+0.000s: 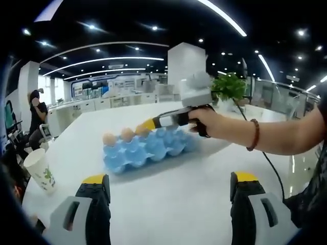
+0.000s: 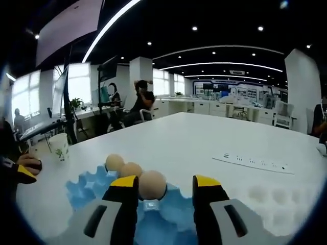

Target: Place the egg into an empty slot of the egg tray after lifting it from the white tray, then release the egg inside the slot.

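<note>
A blue egg tray (image 1: pixel 148 148) lies on the white table (image 1: pixel 173 199), with three eggs along its far left edge. In the right gripper view the nearest egg (image 2: pixel 152 185) sits in a slot of the blue tray (image 2: pixel 84 189), between the yellow-tipped jaws of my right gripper (image 2: pixel 166 179). The left jaw is at the egg's side and the right jaw stands apart from it, so the gripper is open. Two more eggs (image 2: pixel 122 166) sit behind it. In the left gripper view, a hand holds the right gripper (image 1: pixel 149 124) over that egg (image 1: pixel 141 130). My left gripper (image 1: pixel 170 179) hangs open over bare table.
A white tray (image 2: pixel 278 196) with round hollows lies to the right of the blue one. A paper cup (image 1: pixel 41 171) (image 2: pixel 59 145) stands near the table's edge, and a flat white strip (image 2: pixel 253 162) lies farther back. A plant (image 1: pixel 228 86) stands behind the arm. People sit at desks beyond.
</note>
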